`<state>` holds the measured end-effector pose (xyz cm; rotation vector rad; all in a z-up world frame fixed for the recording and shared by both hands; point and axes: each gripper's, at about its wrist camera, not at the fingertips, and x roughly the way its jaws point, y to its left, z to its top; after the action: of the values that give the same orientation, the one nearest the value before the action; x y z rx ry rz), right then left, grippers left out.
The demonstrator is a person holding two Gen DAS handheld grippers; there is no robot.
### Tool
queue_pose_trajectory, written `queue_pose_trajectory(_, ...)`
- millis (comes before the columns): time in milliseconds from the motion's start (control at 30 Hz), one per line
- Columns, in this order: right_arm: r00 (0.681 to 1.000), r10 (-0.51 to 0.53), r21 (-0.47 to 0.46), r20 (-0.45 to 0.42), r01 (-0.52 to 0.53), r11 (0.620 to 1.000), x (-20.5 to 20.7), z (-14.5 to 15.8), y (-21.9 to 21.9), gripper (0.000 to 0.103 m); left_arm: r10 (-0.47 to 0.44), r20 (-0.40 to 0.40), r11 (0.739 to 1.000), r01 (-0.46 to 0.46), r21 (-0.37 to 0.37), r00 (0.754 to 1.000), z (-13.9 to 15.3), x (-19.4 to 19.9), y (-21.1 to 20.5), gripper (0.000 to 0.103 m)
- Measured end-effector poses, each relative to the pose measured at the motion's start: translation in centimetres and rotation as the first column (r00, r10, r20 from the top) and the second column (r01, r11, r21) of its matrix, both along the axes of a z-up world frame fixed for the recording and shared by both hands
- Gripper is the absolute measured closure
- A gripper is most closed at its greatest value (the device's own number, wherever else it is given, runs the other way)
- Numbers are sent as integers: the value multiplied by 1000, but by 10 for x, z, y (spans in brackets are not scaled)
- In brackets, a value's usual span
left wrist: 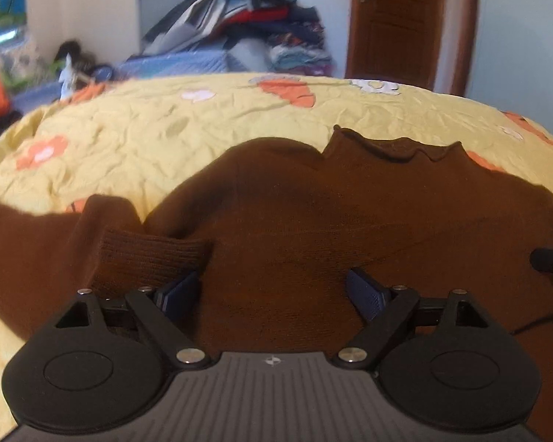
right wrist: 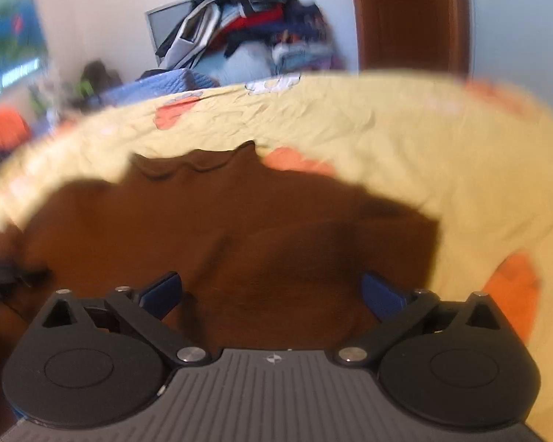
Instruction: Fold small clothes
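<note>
Brown sweater [left wrist: 313,213] lies flat, ribbed cuff [left wrist: 155,254] folded onto its body

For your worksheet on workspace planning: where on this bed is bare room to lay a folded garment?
Bare yellow bedspread lies beyond the brown sweater's collar and past its right edge. Crowded: the clothes pile behind the bed.

A bed is carrying everything here, covered by a wrinkled yellow bedspread [left wrist: 136,136] printed with orange and white flowers. Lying directly on it is a brown sweater [left wrist: 313,221], spread flat with its wavy collar pointing toward twelve o'clock and its body filling the middle. At nine o'clock one sleeve is folding back inward, its ribbed cuff [left wrist: 151,254] resting on the sweater's body. In the blurred right wrist view the same bedspread [right wrist: 461,169] is showing from twelve round to four o'clock of the sweater [right wrist: 239,221].
</note>
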<state>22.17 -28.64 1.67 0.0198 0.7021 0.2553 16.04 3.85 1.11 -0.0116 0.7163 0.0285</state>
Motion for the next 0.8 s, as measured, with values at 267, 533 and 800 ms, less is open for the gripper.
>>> queue_pose_trajectory(267, 1000, 12, -62, 28, -10, 998, -5, -4, 5, 0, 83, 155, 987, -59, -150, 985, 37, -44, 65, 14)
queue_pose_trajectory(533, 999, 3, -56, 37, -1, 998, -6, -3, 4, 0, 683, -26, 575, -560, -596, 730, 26, -64, 322, 12)
queue_pose_trajectory(800, 999, -6, -55, 39, 8, 998, -6, -3, 4, 0, 742, -90, 441, -584, -682, 665, 3, -31, 399, 21)
